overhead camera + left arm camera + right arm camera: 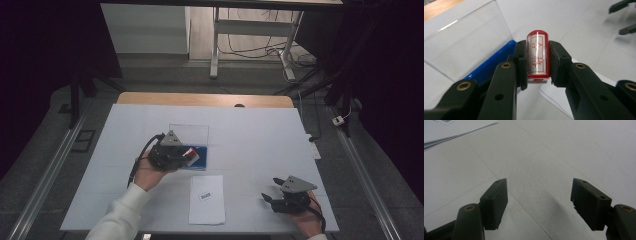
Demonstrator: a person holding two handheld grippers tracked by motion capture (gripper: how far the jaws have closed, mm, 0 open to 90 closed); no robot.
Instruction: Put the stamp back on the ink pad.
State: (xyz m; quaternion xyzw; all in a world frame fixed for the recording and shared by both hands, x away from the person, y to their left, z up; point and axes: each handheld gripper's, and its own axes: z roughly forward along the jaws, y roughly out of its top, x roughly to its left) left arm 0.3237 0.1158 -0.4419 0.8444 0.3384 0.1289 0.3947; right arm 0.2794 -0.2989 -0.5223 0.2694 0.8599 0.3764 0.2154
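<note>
Left gripper view shows the left gripper [537, 62] clamped on the red stamp [538, 55] just above the blue ink case [492, 61], so carry it level to the paper sheet [207, 199] and press squarely, while the right gripper [539, 205] rests with jaws apart

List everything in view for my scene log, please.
stamp: one, red and clear, clamped between the left gripper's jaws
case: one, blue base with clear lid raised, table centre
paper: a small white stack with a printed label, near edge of table
table: one, white cover on a wood top
left gripper: one, black, over the case, jaws shut on stamp
right gripper: one, black, lower right, jaws open and empty
sleeve: one, white, left forearm
</note>
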